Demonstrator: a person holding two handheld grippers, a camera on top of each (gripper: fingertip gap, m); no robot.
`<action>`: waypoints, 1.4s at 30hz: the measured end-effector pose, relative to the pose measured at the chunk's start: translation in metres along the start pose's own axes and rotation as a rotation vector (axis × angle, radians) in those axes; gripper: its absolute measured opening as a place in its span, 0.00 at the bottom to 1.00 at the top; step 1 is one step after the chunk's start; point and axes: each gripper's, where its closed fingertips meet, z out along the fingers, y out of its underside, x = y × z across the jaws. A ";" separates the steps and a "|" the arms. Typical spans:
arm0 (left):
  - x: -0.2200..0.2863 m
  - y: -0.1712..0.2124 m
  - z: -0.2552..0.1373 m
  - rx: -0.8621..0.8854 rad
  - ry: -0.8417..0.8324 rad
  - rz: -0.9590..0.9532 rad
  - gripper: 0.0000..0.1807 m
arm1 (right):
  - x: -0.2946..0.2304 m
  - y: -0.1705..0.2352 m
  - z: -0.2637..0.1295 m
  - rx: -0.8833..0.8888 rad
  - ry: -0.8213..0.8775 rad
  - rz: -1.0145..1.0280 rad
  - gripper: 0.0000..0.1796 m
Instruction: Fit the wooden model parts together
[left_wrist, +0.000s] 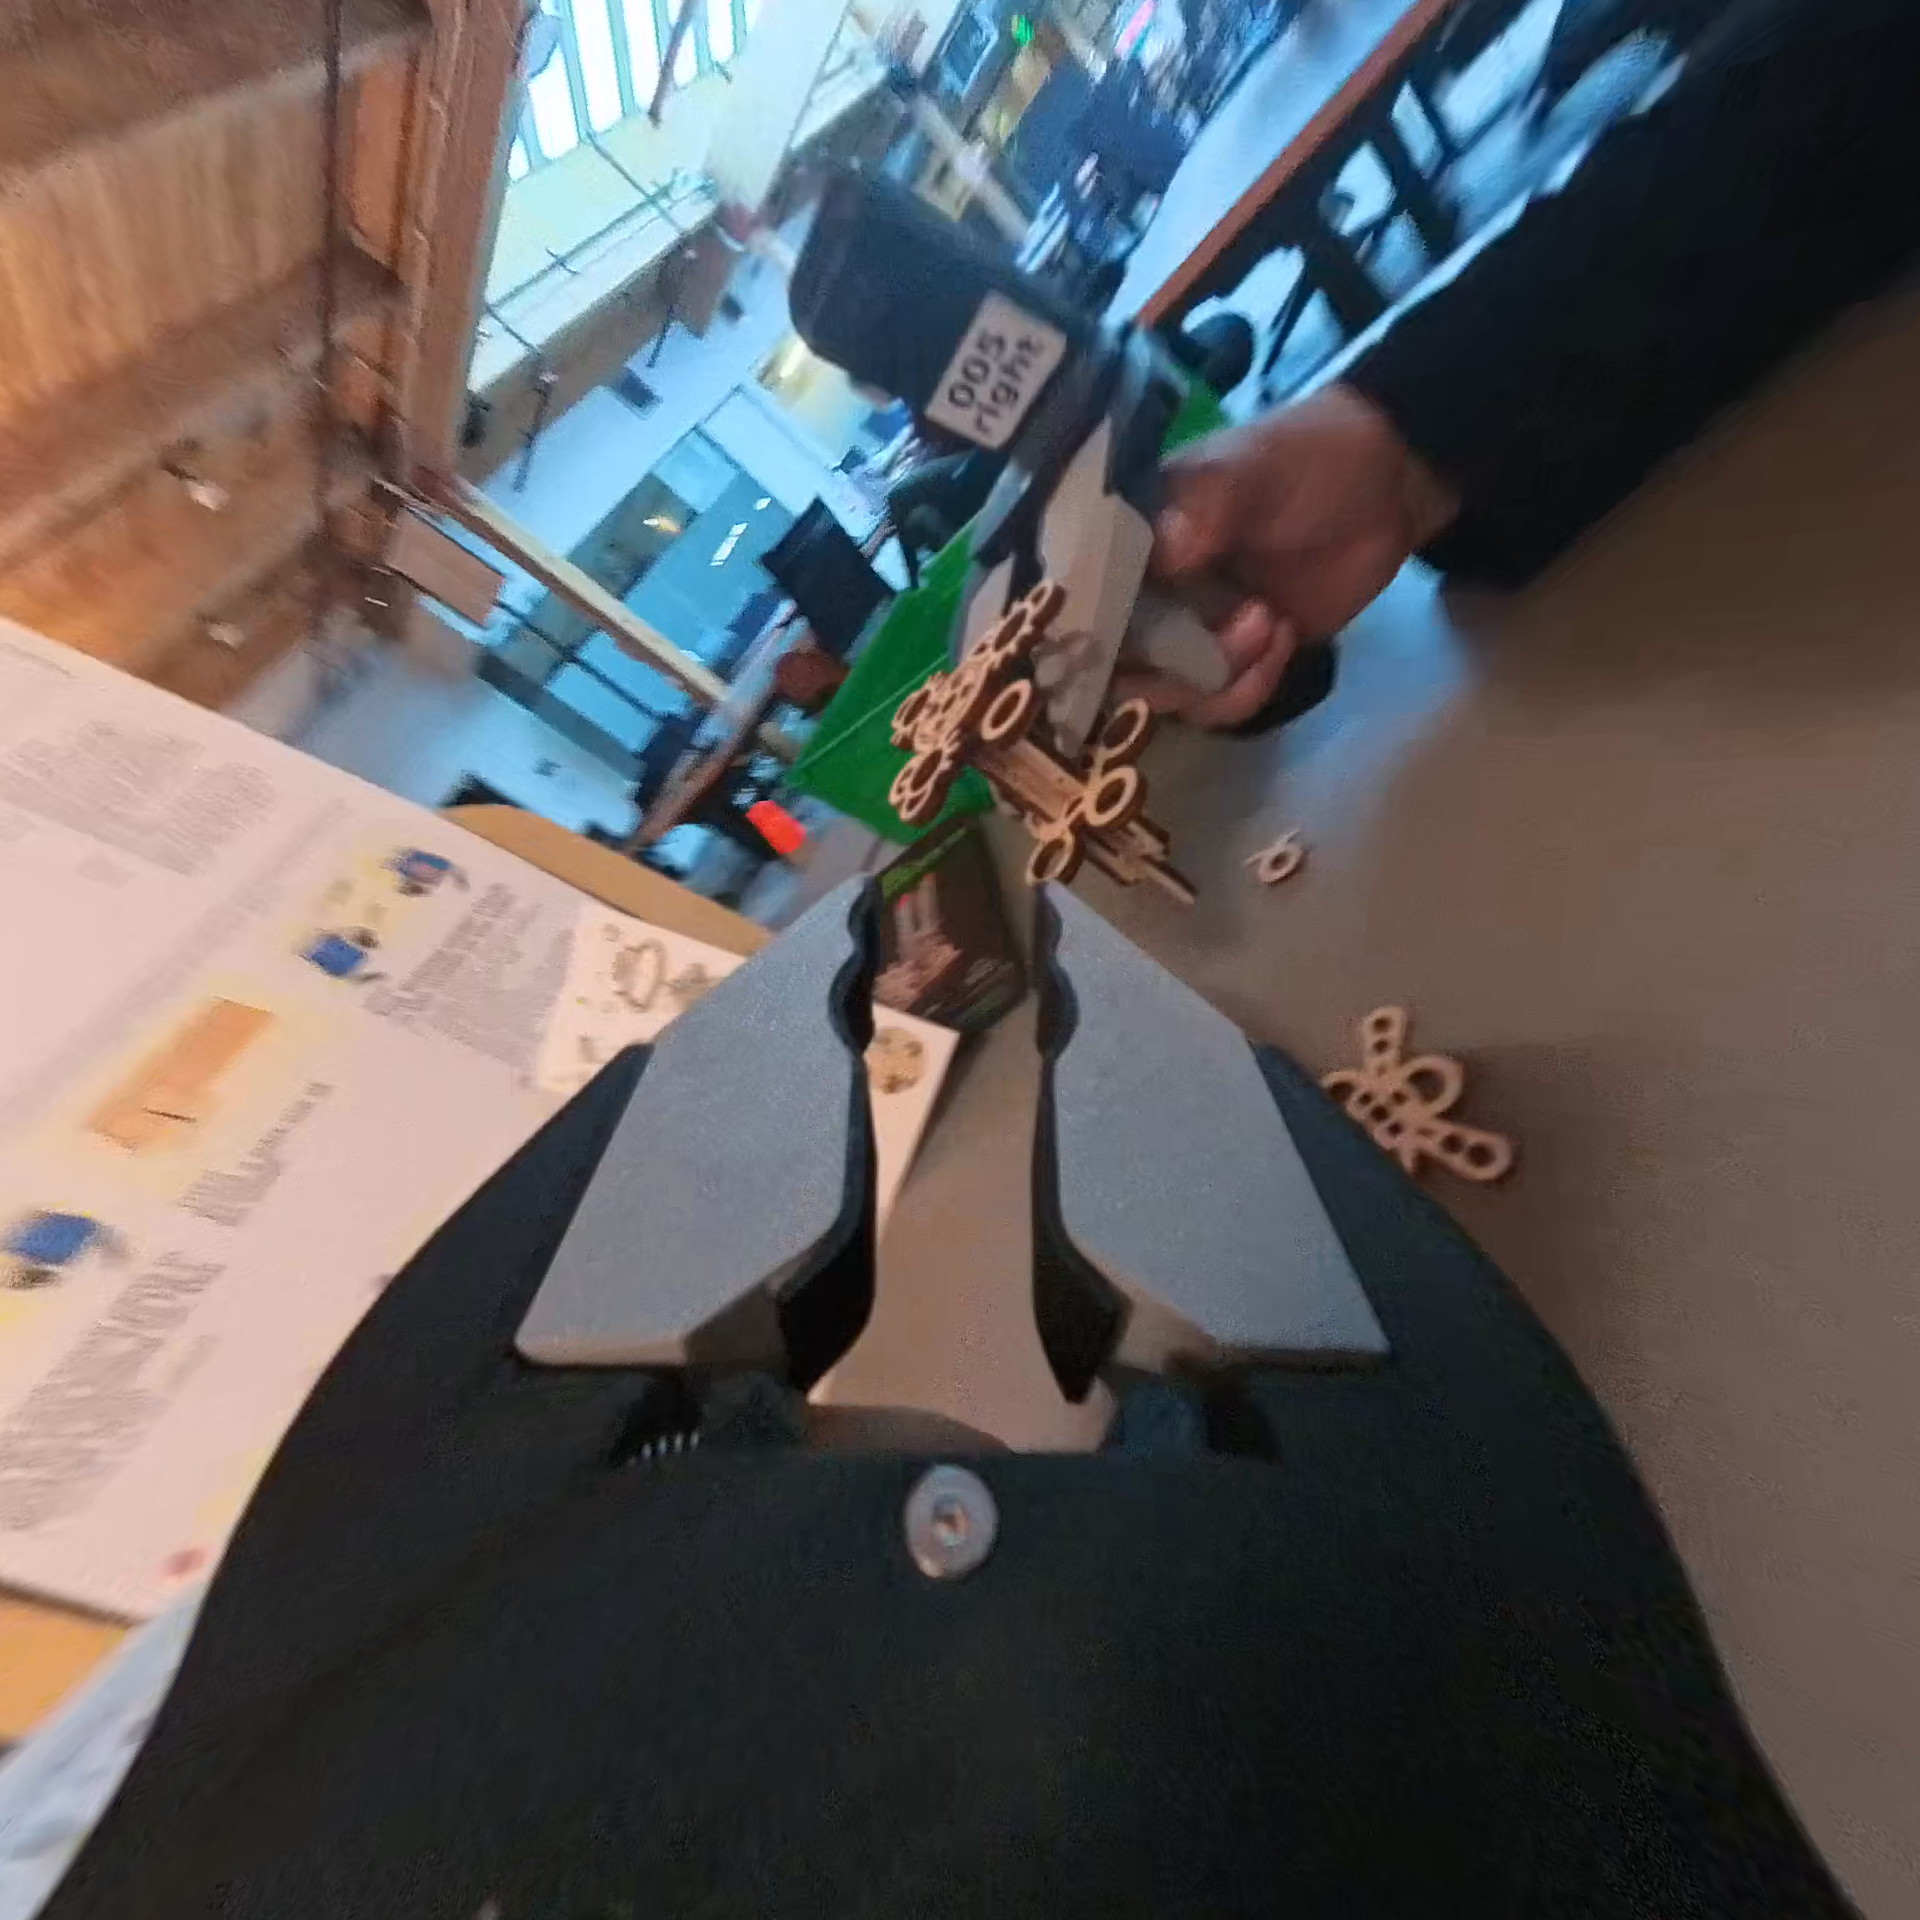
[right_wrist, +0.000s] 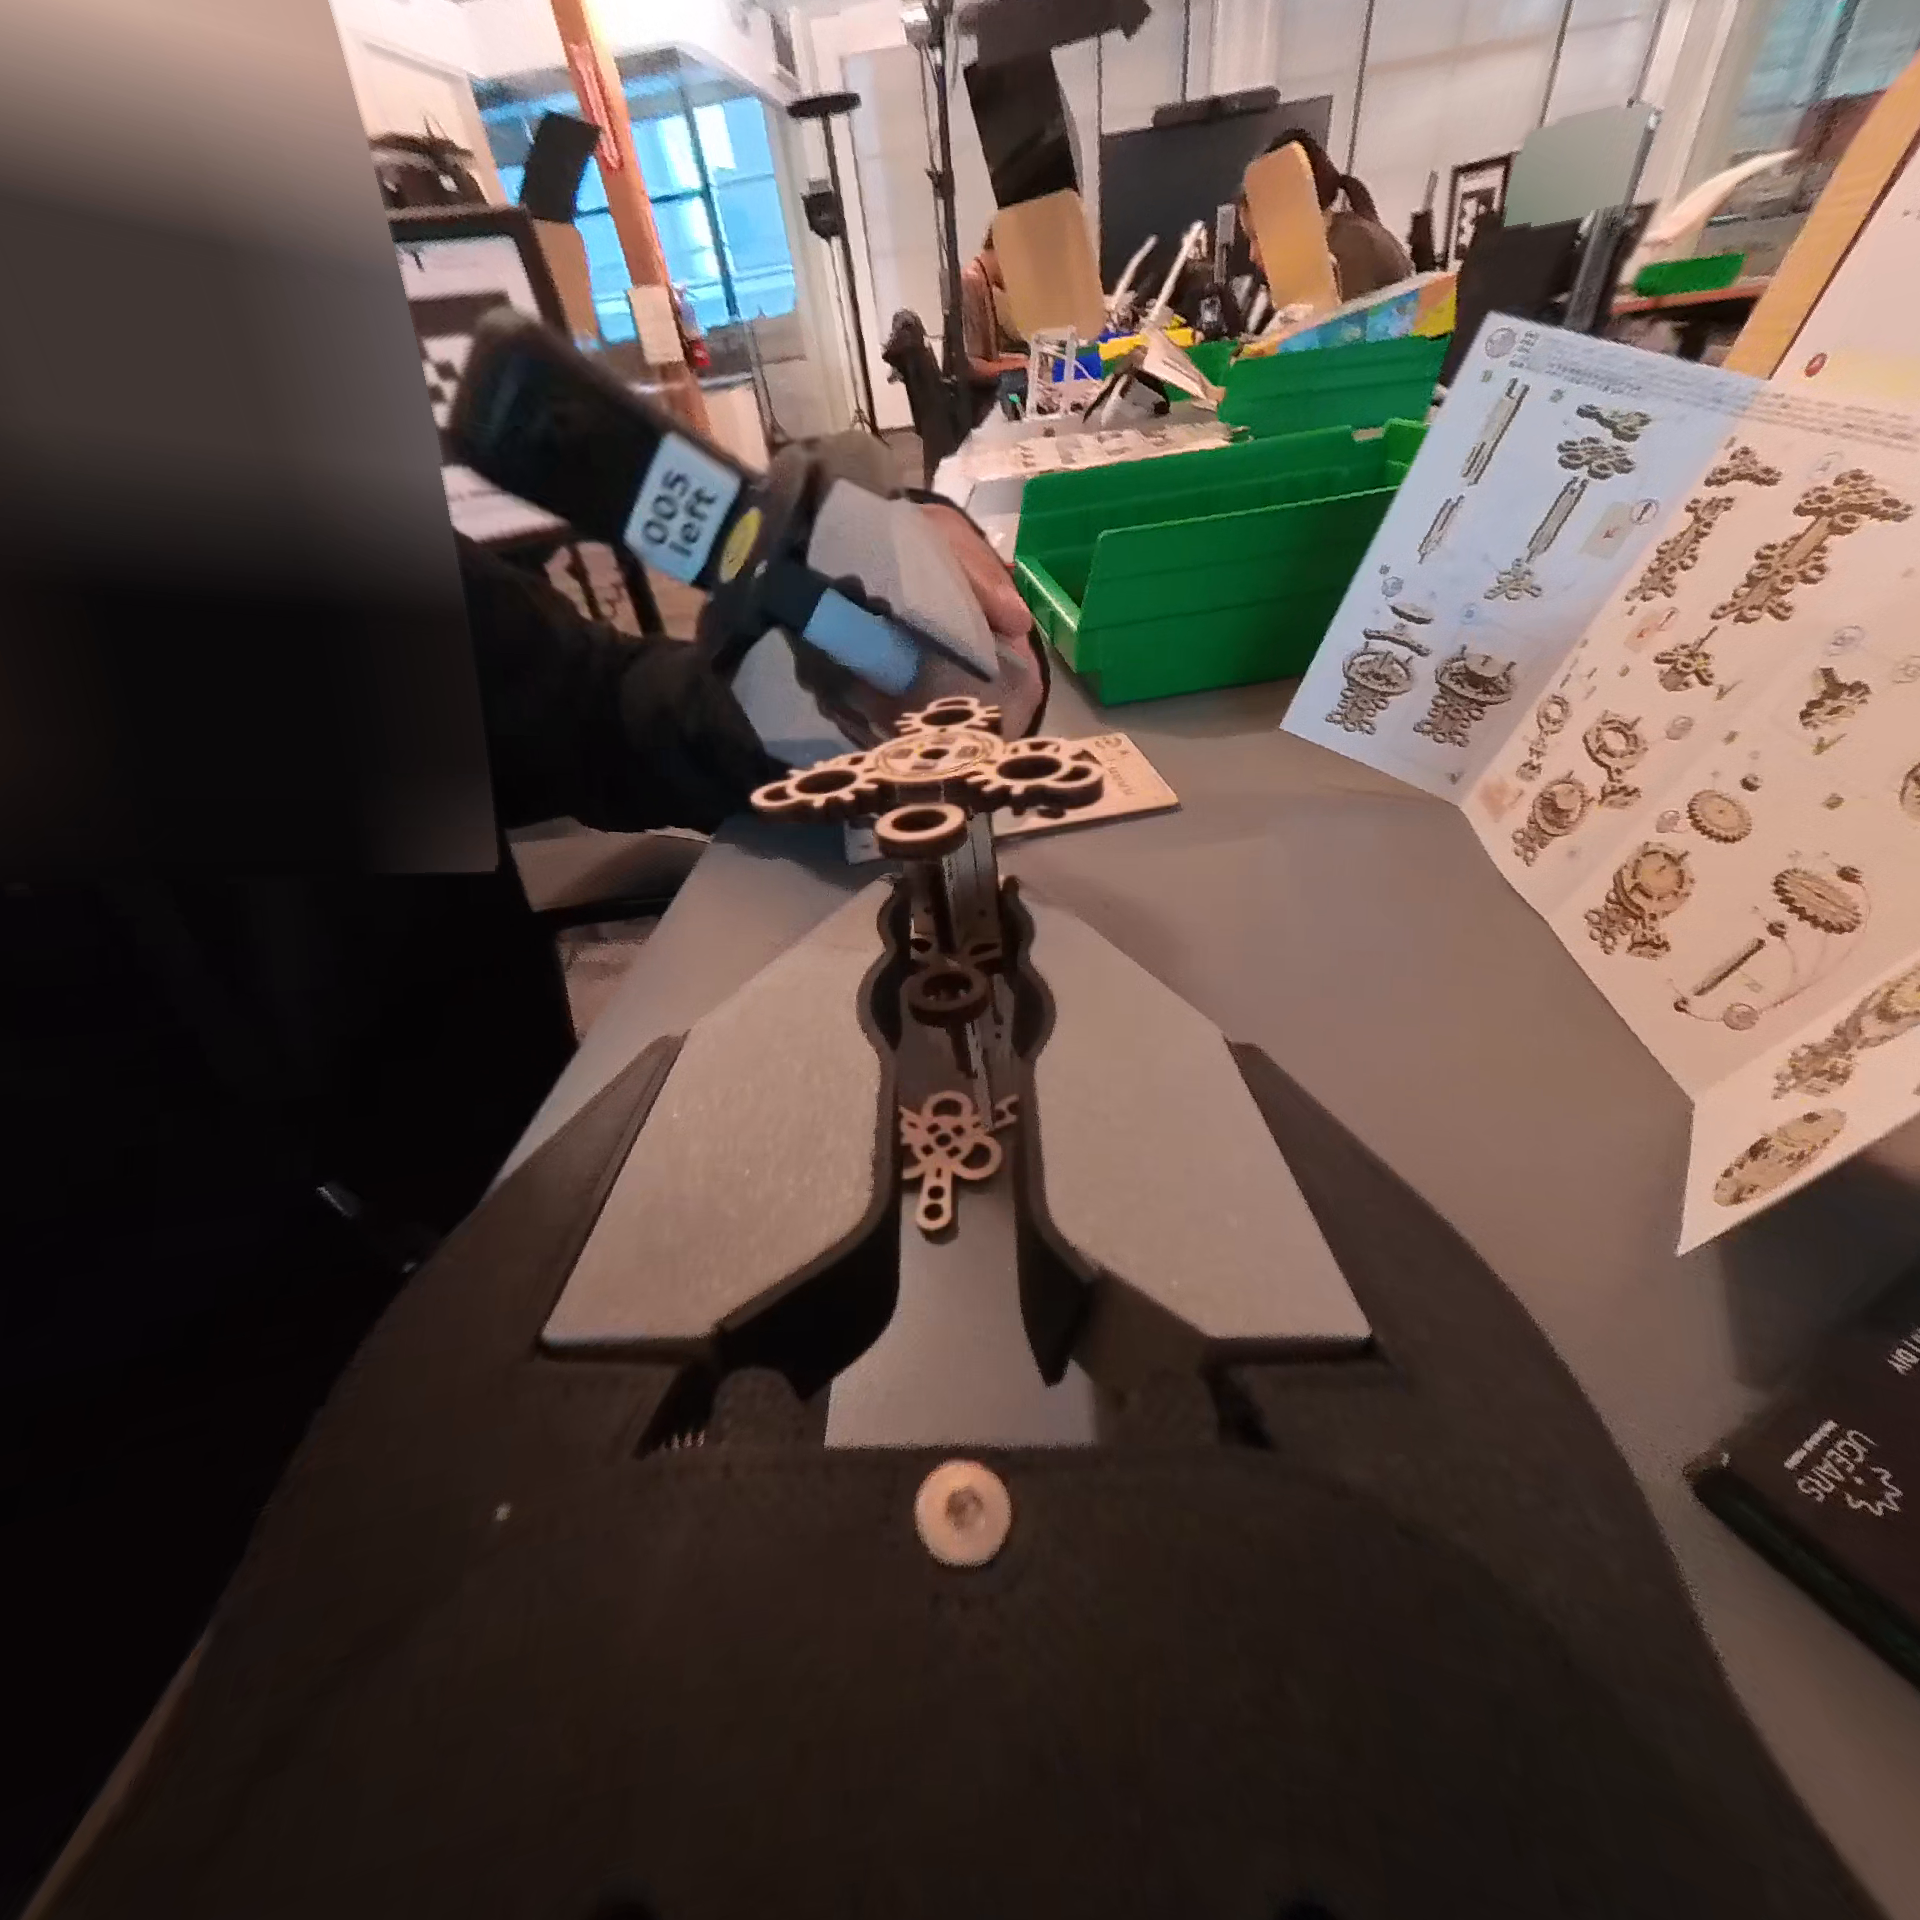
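Observation:
My right gripper (right_wrist: 954, 914) is shut on the shaft of a wooden model (right_wrist: 935, 774), which has a gear-ringed head sticking up past the fingertips. The left wrist view shows the same model (left_wrist: 997, 727) in the right gripper (left_wrist: 1070, 686), held by a hand above the grey table. My left gripper (left_wrist: 954, 925) has its jaws apart and holds nothing; it points toward the model from a short distance. It also shows in the right wrist view (right_wrist: 982, 665), just behind the model's head. A loose wooden part (left_wrist: 1418, 1101) lies on the table to the right.
A small wooden piece (left_wrist: 1276, 860) lies near the model. A folded instruction sheet (right_wrist: 1662, 727) stands at the right, green bins (right_wrist: 1205, 561) sit behind, and a black box (right_wrist: 1818, 1507) lies at the near right. A flat wooden card (right_wrist: 1127, 790) lies beyond the model. Left tips to right tips: about 4 centimetres.

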 end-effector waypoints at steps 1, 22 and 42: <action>0.000 -0.001 -0.002 0.015 0.041 -0.077 0.13 | -0.001 0.000 -0.001 0.006 -0.018 0.010 0.07; 0.030 -0.024 0.005 0.119 0.223 -0.194 0.08 | -0.043 0.019 0.010 -0.055 -0.417 0.240 0.07; 0.022 -0.012 0.010 0.042 0.091 -0.010 0.01 | -0.023 0.023 0.012 -0.071 -0.339 0.298 0.08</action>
